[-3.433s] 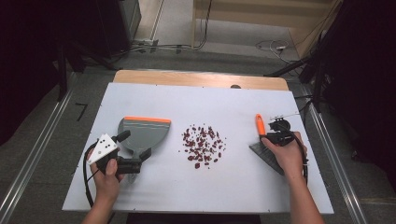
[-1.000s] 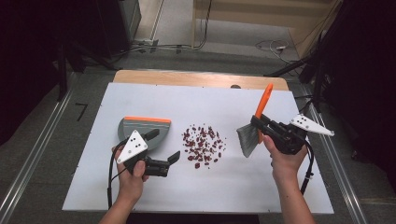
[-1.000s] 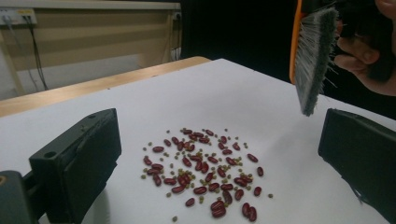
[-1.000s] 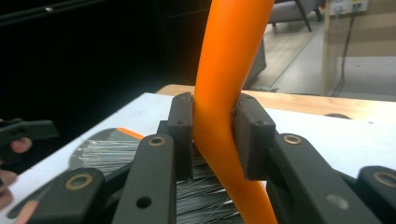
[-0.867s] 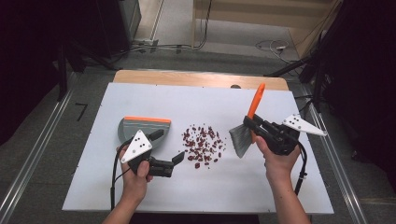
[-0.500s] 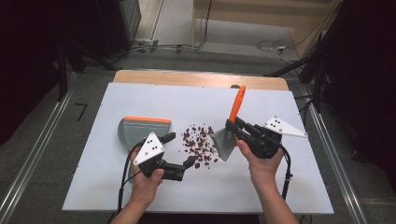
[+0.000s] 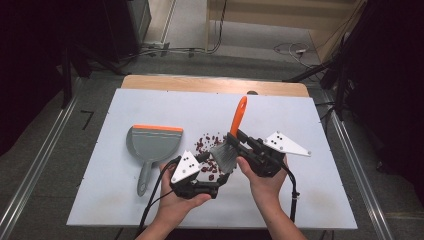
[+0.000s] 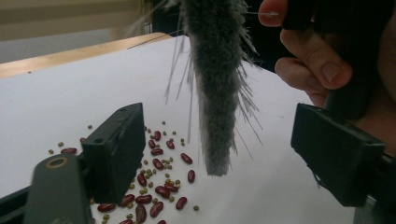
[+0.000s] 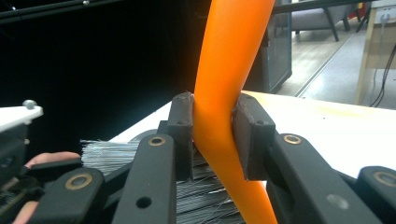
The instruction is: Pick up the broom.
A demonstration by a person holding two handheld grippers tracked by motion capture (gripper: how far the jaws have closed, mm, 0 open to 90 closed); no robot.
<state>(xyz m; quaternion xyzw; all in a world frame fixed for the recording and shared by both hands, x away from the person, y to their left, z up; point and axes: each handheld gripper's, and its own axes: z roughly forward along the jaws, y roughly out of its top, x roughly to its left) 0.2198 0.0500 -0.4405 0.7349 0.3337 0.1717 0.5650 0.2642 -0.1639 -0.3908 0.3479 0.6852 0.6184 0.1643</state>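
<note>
Over the last few seconds both hands are converging on the scattered beans (image 7: 206, 145) at the middle of the worktop (image 7: 310, 150). The right tongs (image 7: 236, 141), previously out at 3 o'clock of the pile, are now sitting just beside it, clamped on the orange handle of the brush (image 7: 229, 150); the right gripper view is showing both pads pressing the handle (image 9: 224, 116). The bristles are hanging head-down over the beans' right edge, just above the surface.

The left tongs (image 7: 220, 181) are leaving the dustpan (image 7: 150, 147), which is lying unheld at 9 o'clock of the pile, and are now at 6 o'clock of it. Their jaws have just been closing somewhat but are standing apart, with the bristle tuft (image 8: 215, 93) between them, untouched.

Judgement: sweeping is about to begin, yet the pan is not positioned to receive anything.
</note>
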